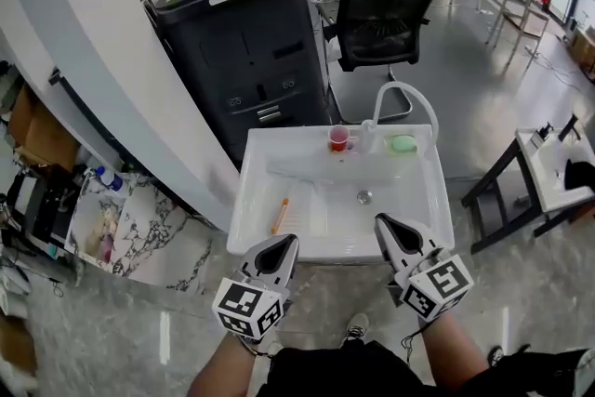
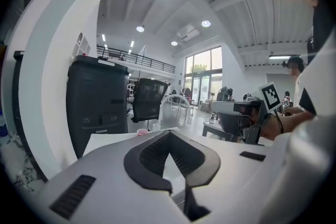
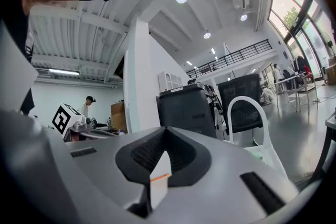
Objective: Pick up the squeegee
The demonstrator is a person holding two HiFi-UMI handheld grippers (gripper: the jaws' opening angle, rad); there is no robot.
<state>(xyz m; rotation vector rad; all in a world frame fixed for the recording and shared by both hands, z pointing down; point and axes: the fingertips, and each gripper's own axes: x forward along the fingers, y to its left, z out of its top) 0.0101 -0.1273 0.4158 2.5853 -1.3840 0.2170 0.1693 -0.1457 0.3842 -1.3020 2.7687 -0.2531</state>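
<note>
A white sink (image 1: 256,149) stands in front of me. On the ribbed left part of its basin lies a slim orange tool (image 1: 279,216), apparently the squeegee; its shape is too small to make out. Both grippers hover side by side over the sink's near rim, short of that tool. My left gripper (image 1: 284,244) (image 2: 169,134) is shut and empty, near the rim's left half. The right gripper (image 1: 386,224) (image 3: 165,131) is also shut with nothing in it, over the right half. An orange strip (image 3: 159,178) shows through the gap behind its jaws.
A red cup (image 1: 338,138), a green pad (image 1: 403,144) and an arched white faucet (image 1: 406,93) stand along the sink's back edge. Behind it are a dark printer cabinet (image 1: 246,42) and an office chair (image 1: 386,9). A white wall (image 1: 102,98) runs along the left. A small table (image 1: 548,177) stands right.
</note>
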